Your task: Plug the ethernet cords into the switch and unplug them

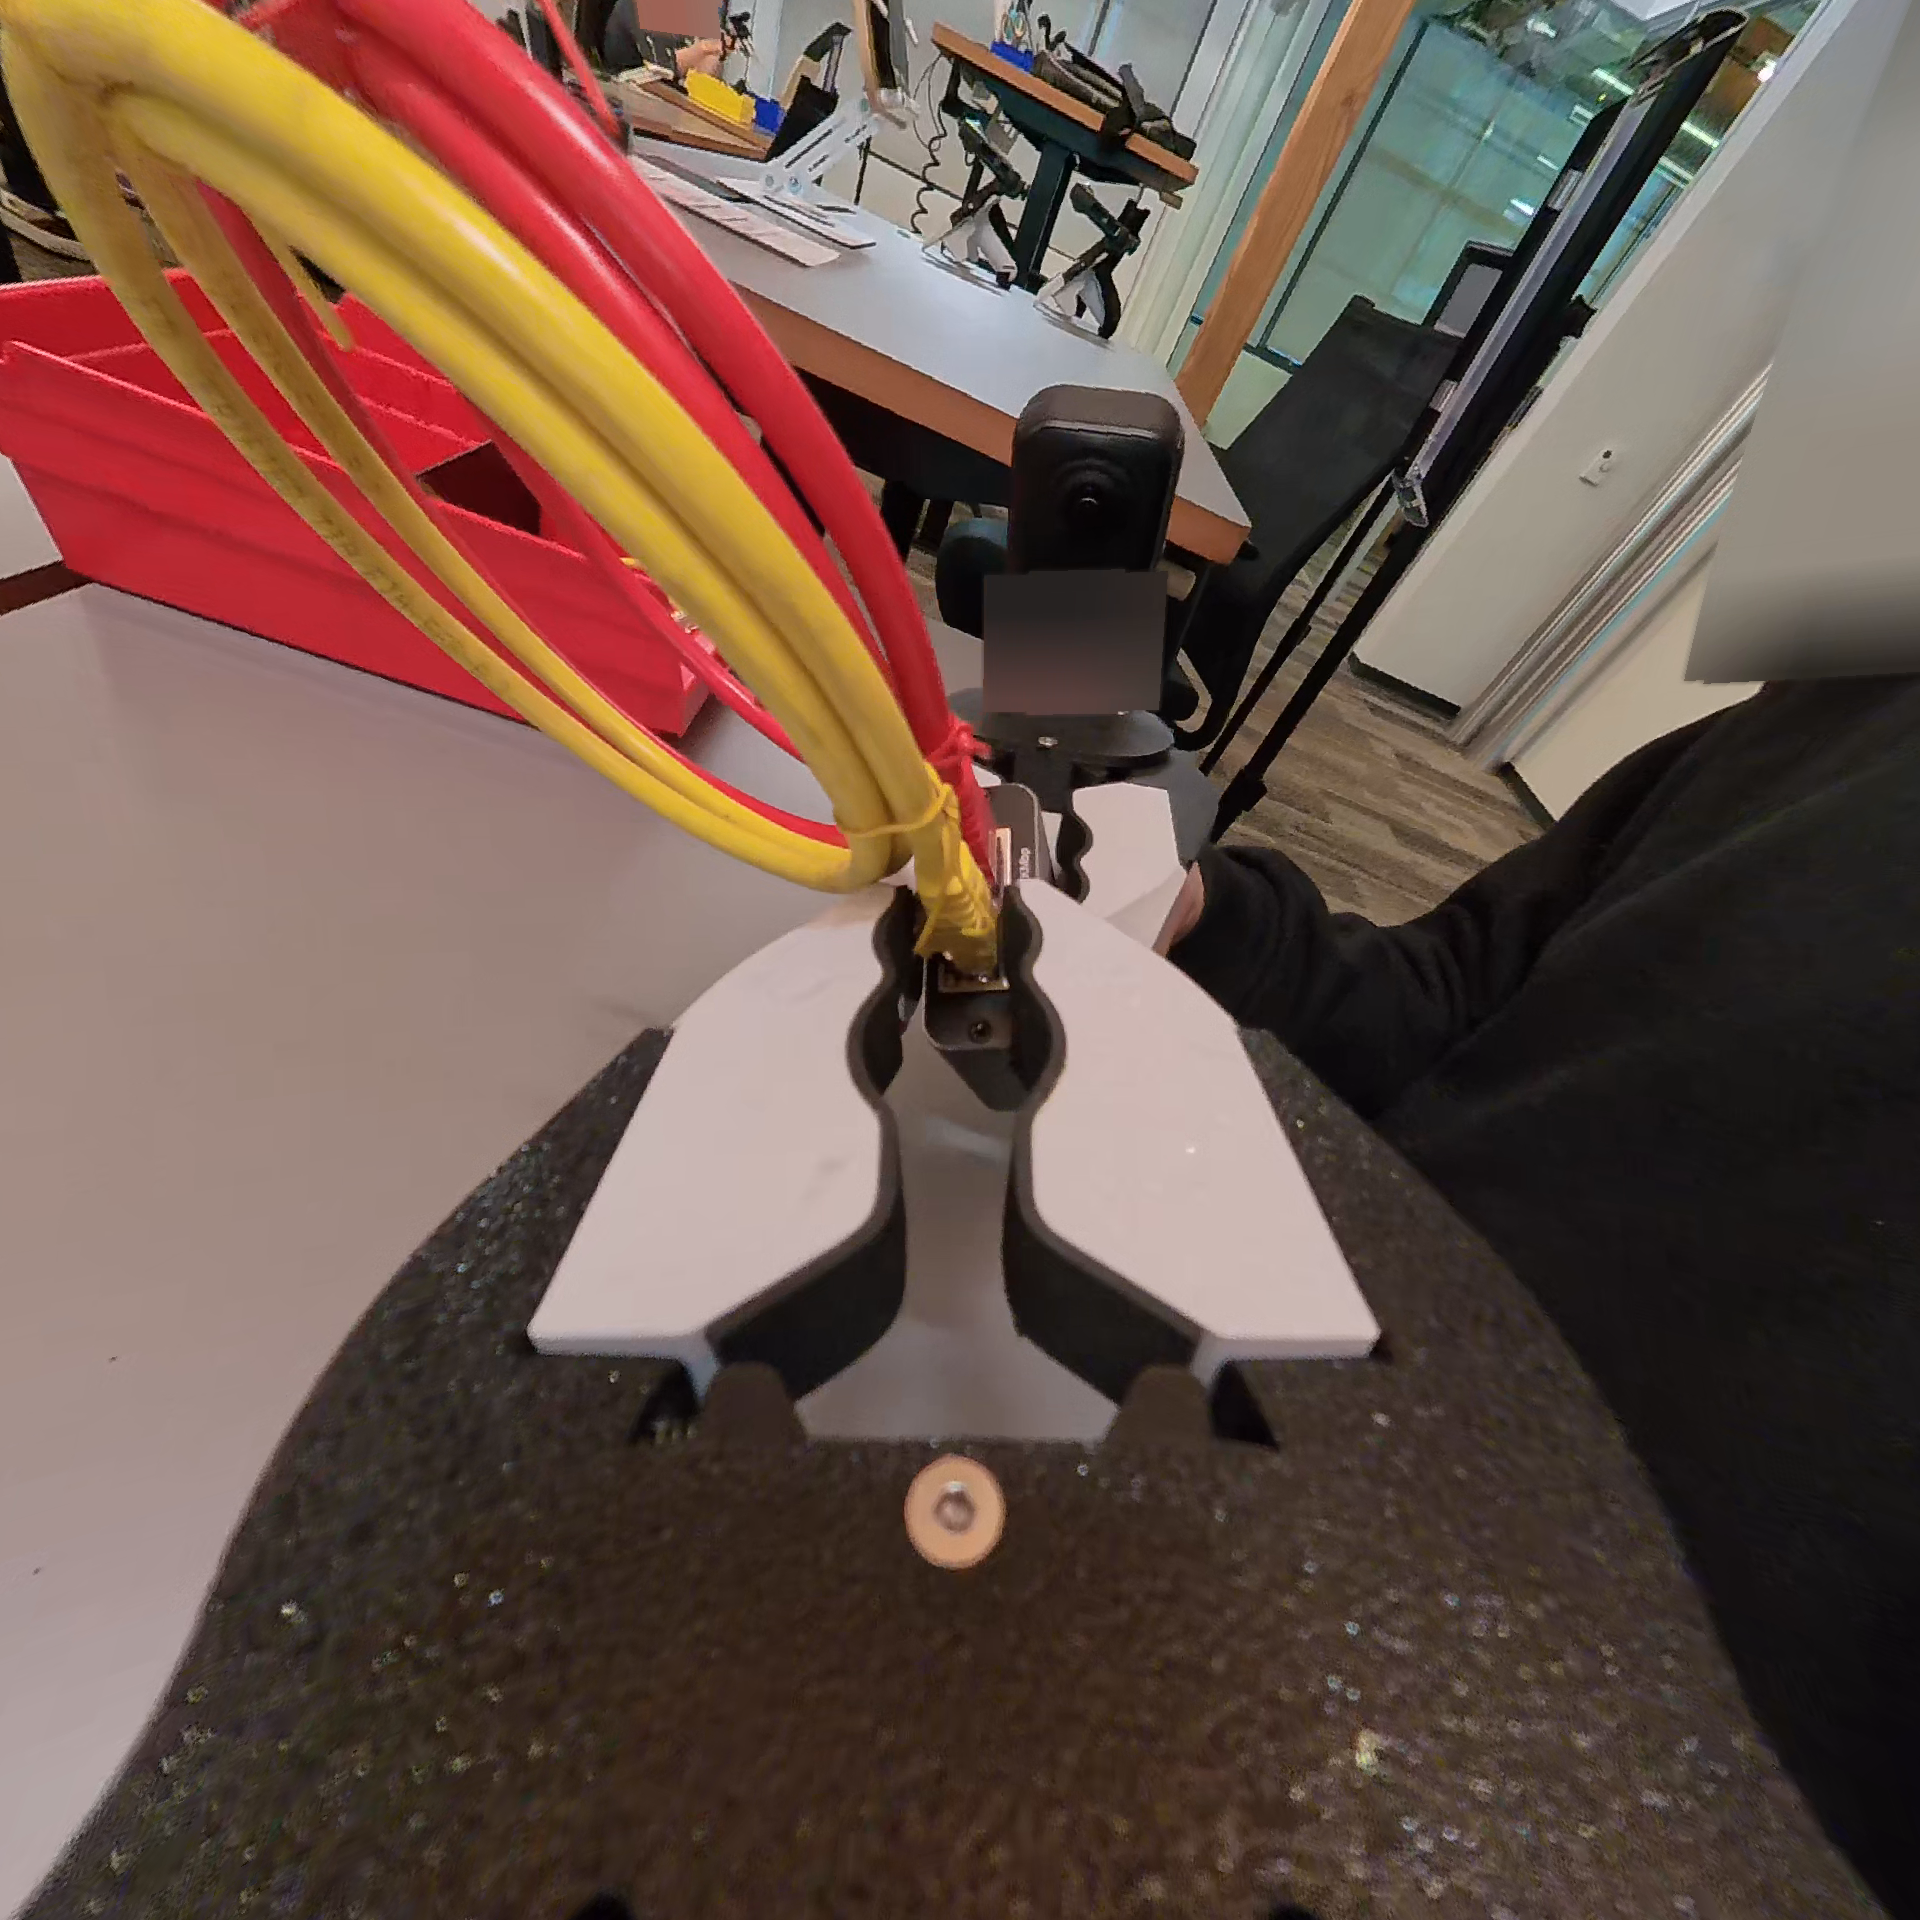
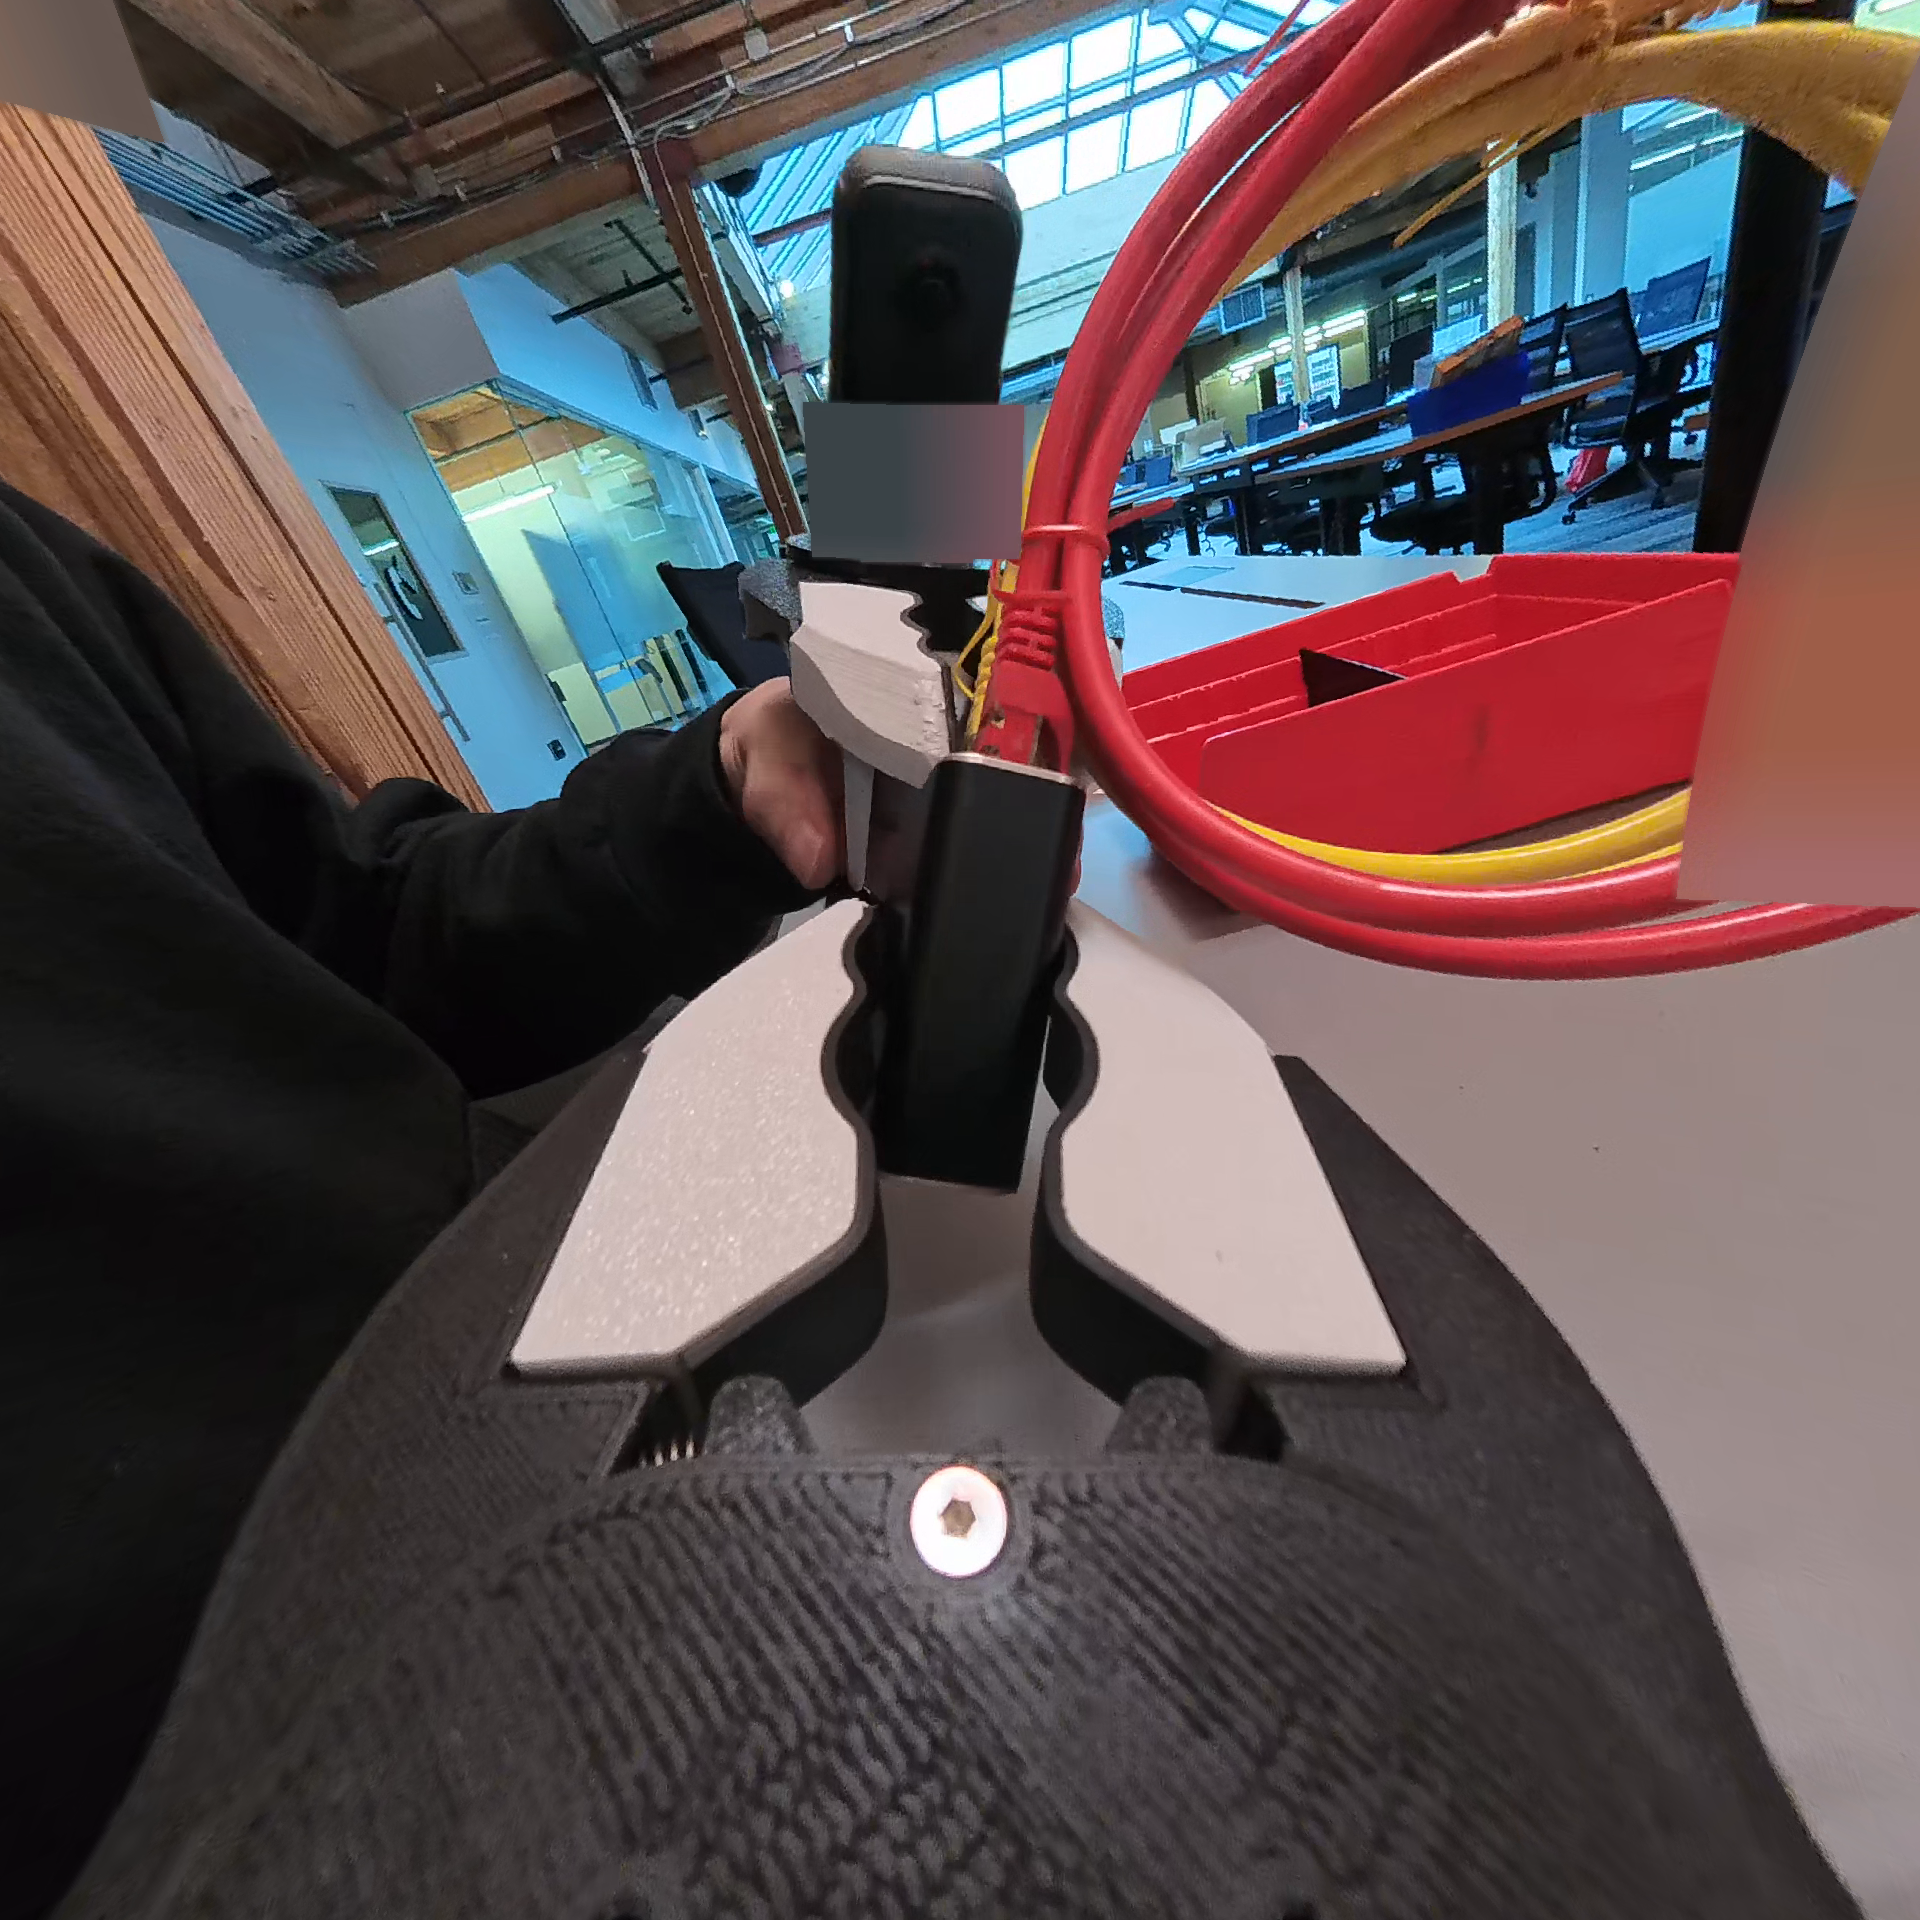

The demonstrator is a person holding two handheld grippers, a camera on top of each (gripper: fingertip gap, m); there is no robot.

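A small black switch (image 2: 971,987) is clamped upright between my right gripper's (image 2: 966,935) fingers. A red ethernet plug (image 2: 1023,686) sits in its top, and its red cord (image 2: 1132,790) loops off to the right. In the left wrist view the same switch (image 1: 977,1034) shows end-on with a yellow plug (image 1: 961,935) seated in a port. My left gripper (image 1: 958,920) is shut around that yellow plug. The bundled yellow cord (image 1: 582,416) and red cord (image 1: 727,343) arch up to the left. The right gripper (image 1: 1117,847) shows just behind the switch.
A red divided bin (image 1: 208,488) stands on the grey table (image 1: 260,935) to the far left; it also shows in the right wrist view (image 2: 1455,727). A person's black sleeve (image 1: 1558,987) lies at the right. Desks and chairs stand beyond. My left and right fingertips are right by each other.
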